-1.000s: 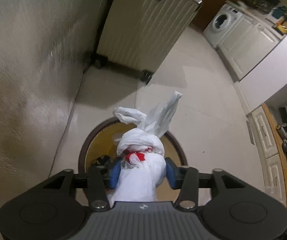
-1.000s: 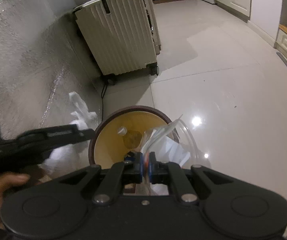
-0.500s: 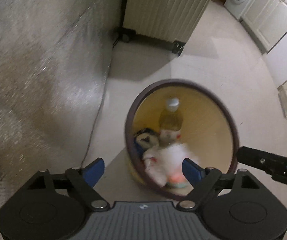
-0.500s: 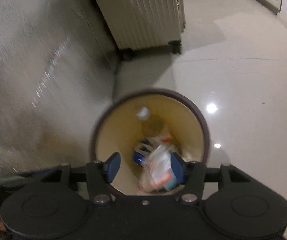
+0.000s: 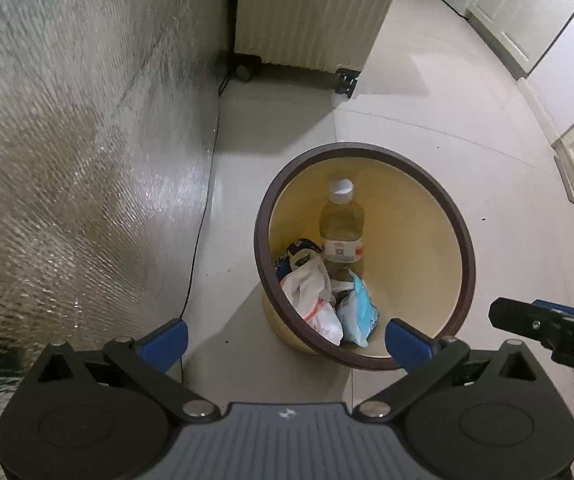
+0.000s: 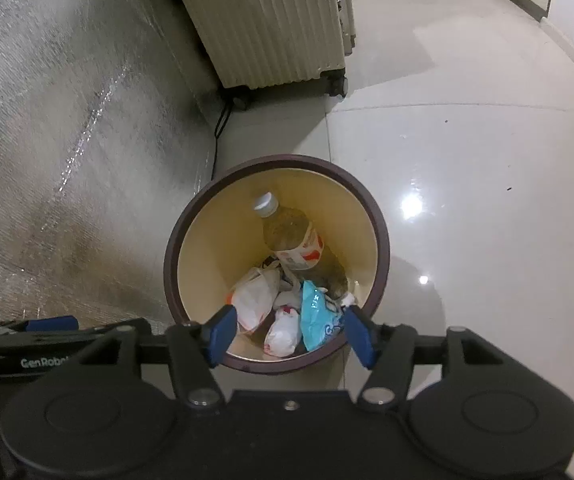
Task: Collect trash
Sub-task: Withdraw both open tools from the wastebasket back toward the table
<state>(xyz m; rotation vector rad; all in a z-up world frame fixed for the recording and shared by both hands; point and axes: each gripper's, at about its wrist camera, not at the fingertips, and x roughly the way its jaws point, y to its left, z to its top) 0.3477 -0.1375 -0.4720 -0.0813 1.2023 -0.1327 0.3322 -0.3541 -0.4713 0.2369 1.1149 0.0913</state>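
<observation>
Hovering above the bin [image 6: 175, 256], both tongs [image 5: 285, 338] [image 6: 290, 330] have just opened, empty, their bags [image 6: 255, 300] lying inside at 6 o'clock.

both grippers opened, white bag [image 5: 312, 300] and wrapper [image 6: 319, 314] now in bin [image 5: 463, 248]

White lettering "GenRobo" on the black body of the left gripper [image 6: 47, 326], cut off at its end by the right gripper in front. A single white "D" on the right gripper [image 5: 543, 318], at the picture edge. Bottle [image 6: 293, 236] label red and white, print unreadable. Blue packet [image 6: 319, 316] carries white lettering, not legible.
</observation>
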